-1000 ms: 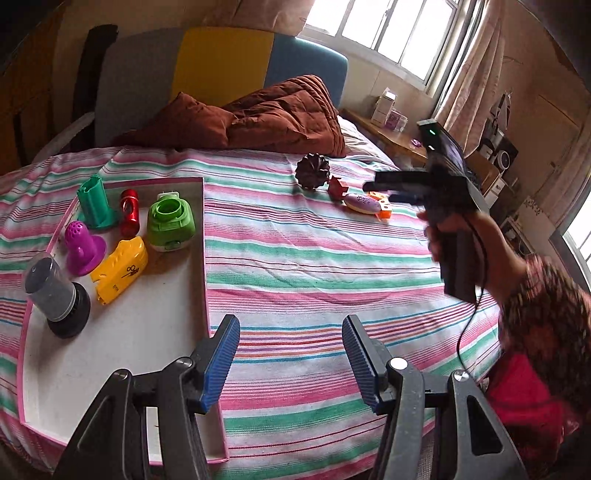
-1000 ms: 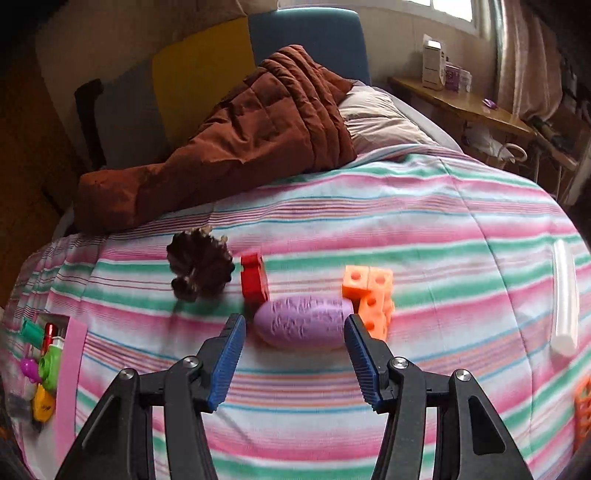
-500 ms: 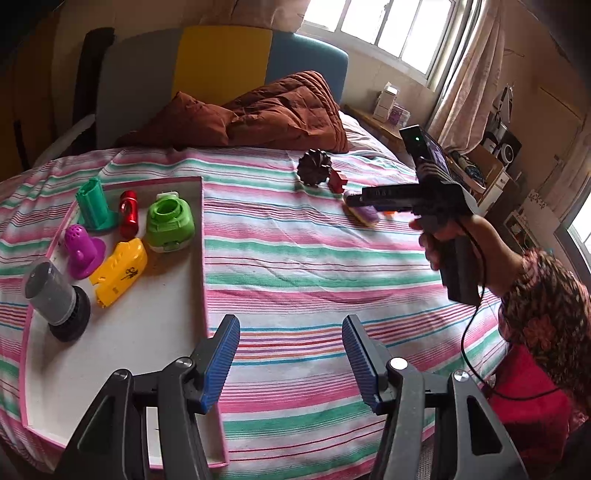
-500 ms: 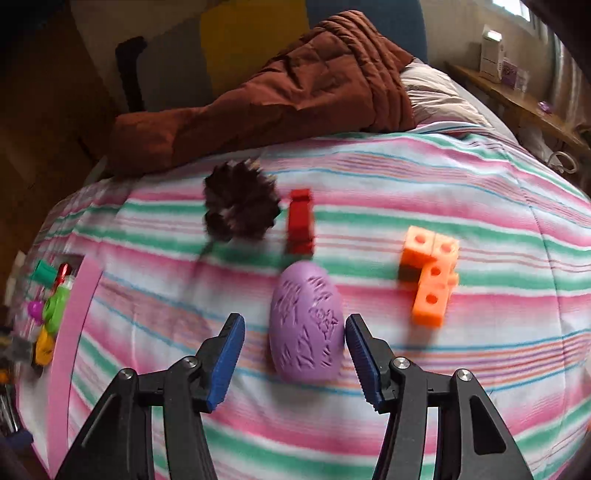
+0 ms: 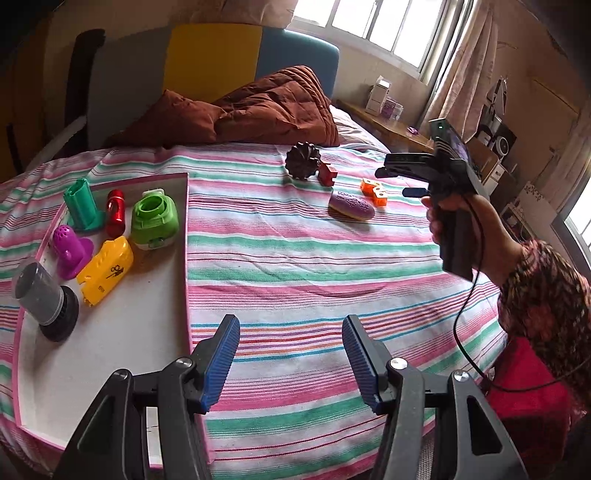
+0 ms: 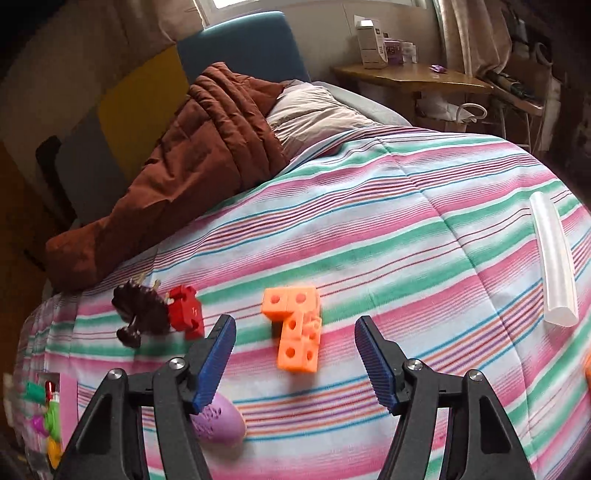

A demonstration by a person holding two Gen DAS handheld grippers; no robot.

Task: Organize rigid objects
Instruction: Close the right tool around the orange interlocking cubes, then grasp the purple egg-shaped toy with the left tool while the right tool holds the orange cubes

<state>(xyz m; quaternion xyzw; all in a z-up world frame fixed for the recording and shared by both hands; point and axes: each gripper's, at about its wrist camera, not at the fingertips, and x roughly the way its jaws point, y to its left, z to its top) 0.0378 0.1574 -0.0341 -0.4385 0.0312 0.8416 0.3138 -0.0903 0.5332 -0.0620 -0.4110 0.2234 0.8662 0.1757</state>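
Orange cube cluster [image 6: 297, 330] lies on the striped bedspread [image 6: 424, 229], framed between the spread, empty jaws of the right gripper [image 6: 295, 360]; purple egg [image 6: 221, 424] sits just left of it. Left gripper [image 5: 291, 356], also spread and empty, hovers beside the tray's [image 5: 183, 258] right edge.

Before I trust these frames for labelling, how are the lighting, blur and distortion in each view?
Left wrist view: sharp, strong fisheye bending at the edges, windows blown out, daylight soft on the tray. Right wrist view: slight motion blur on the orange blocks and pinecone, dark vignette in the corners, bedspread bulged by the lens.
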